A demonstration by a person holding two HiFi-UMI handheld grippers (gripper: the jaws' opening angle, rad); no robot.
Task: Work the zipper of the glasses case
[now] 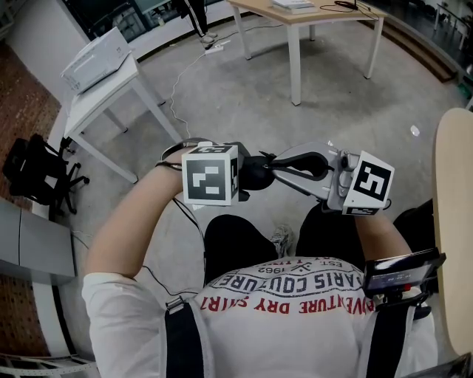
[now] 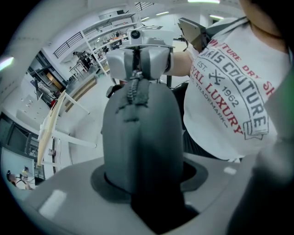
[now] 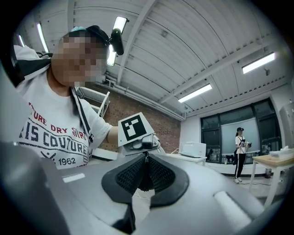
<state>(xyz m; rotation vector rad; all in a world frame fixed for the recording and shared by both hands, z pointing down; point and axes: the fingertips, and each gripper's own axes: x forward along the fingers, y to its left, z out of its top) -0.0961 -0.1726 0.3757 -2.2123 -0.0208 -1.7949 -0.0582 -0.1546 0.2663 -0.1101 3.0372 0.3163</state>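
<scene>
I hold both grippers in front of my chest. The dark grey glasses case (image 2: 140, 137) stands up between the jaws of my left gripper (image 2: 142, 181), which is shut on its lower end. Its zipper (image 2: 135, 89) runs along the ridge to the far end. There my right gripper (image 2: 138, 57) meets it. In the right gripper view, the right gripper (image 3: 146, 172) has its ribbed pads (image 3: 128, 176) pressed together on the thin zipper pull. From the head view the left gripper (image 1: 244, 176) and right gripper (image 1: 270, 168) meet at the case (image 1: 256, 172).
A white table (image 1: 100, 103) with a white printer (image 1: 94, 59) stands at the left, beside a black chair (image 1: 37, 177). A wooden table (image 1: 310, 13) is ahead and a round wooden tabletop (image 1: 454, 221) at the right. A person (image 3: 240, 151) stands far off.
</scene>
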